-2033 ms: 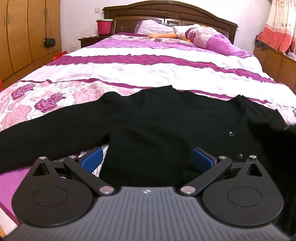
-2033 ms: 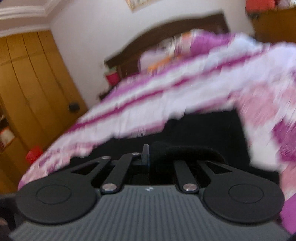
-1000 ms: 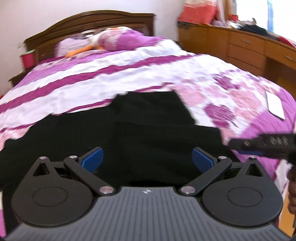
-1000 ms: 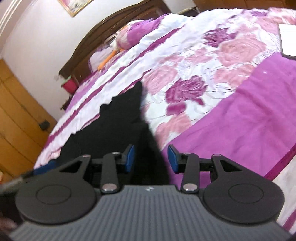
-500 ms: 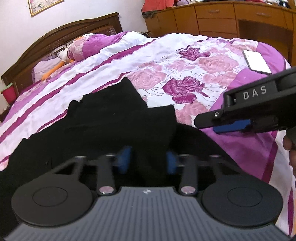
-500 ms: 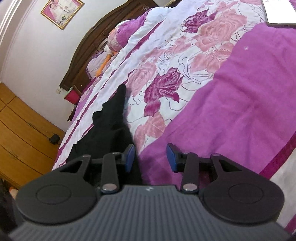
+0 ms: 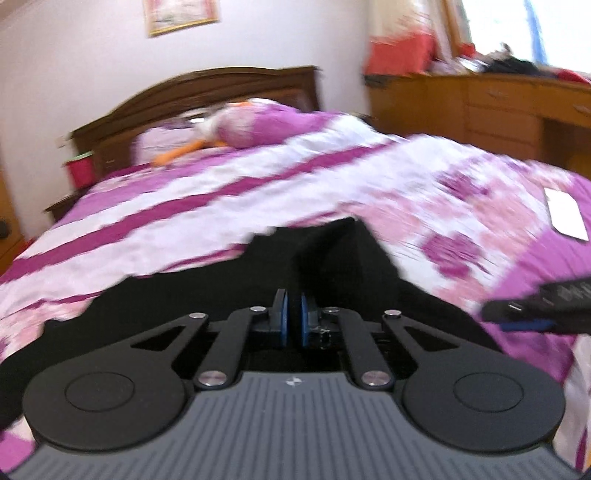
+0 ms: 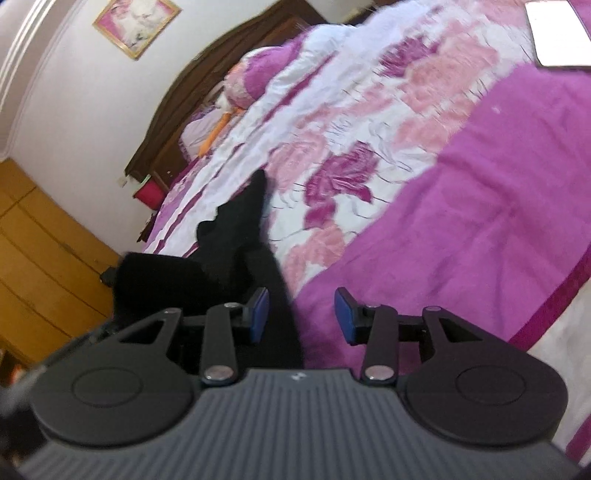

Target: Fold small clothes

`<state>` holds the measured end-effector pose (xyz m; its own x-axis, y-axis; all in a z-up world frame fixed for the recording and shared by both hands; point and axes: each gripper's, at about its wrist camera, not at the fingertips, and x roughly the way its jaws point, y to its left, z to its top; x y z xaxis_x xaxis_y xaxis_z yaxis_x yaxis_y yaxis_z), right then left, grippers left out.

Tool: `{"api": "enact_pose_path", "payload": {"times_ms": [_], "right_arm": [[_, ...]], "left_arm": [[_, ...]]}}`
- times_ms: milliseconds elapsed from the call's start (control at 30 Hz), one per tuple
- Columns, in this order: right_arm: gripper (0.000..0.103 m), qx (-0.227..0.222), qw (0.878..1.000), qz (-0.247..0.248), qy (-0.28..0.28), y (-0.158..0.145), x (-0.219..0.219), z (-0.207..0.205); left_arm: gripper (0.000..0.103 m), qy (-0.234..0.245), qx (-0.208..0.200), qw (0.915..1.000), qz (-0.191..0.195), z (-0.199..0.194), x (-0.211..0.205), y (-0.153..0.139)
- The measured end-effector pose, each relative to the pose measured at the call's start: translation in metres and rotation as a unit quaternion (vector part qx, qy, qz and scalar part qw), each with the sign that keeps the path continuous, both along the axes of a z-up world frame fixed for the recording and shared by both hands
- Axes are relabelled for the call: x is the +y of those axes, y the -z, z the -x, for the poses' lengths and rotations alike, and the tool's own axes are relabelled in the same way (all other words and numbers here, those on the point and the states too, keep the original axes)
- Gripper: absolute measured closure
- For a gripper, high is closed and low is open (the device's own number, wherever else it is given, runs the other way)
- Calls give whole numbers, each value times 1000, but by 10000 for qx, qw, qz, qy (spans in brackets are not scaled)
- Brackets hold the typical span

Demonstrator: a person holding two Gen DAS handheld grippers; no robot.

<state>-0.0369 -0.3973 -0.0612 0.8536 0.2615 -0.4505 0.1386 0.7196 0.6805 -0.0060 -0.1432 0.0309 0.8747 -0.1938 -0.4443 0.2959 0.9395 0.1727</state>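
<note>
A bedroom with pale walls holds a wide bed covered by a purple, white and pink rose-print quilt (image 7: 229, 199), its dark arched wooden headboard (image 7: 207, 88) at the far end. From the left wrist view, blurred by motion, a black long-sleeved garment (image 7: 166, 299) lies spread across the near end of the quilt, well short of the headboard. The left gripper (image 7: 292, 322) sits low over that dark cloth with its blue pads (image 7: 282, 317) drawn nearly together, clenched; a thin fold of the black fabric appears caught between them, though the blur leaves that uncertain. Beyond the headboard's right end stands an orange-brown wooden dresser (image 7: 480, 107), and a white flat phone-like slab (image 7: 567, 216) lies on the quilt's right side. The tip of the right gripper (image 7: 532, 312) pokes in from the right edge, just beside the garment's right border. From the right wrist view, the same quilt (image 8: 461, 184) fills the frame, tilted, with the headboard (image 8: 207, 85) towards the upper left and a framed pink picture (image 8: 136, 26) on the wall above it. The right gripper (image 8: 301, 318) hovers with its jaws parted and nothing pressed between them; the garment's edge (image 8: 236, 229) runs under its left pad (image 8: 258, 315), while bare purple quilt shows in the gap. Yellow wooden wardrobe doors (image 8: 44, 251) stand left of the bed.
</note>
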Motion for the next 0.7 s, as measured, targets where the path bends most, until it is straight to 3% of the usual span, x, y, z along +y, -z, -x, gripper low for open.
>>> {"api": "enact_pose_path", "payload": {"times_ms": [167, 367, 467, 633, 667, 700], "right_arm": [[60, -242, 9991, 236, -241, -13, 17, 4], [60, -136, 9981, 386, -458, -14, 36, -3], [60, -33, 9981, 414, -461, -11, 45, -4], [60, 61, 9972, 610, -428, -17, 59, -8], [60, 80, 9968, 691, -391, -19, 63, -8], [60, 87, 9965, 751, -352, -21, 65, -8]], "left_arm": [[95, -942, -267, 9950, -173, -6, 60, -10], [95, -1908, -60, 9809, -379, -14, 121, 7], [94, -1790, 130, 9832, -334, -11, 133, 14], [92, -1396, 171, 9880, -637, -5, 123, 23], [88, -1327, 232, 9890, -617, -5, 122, 24], [77, -1268, 318, 9897, -580, -7, 120, 26]]}}
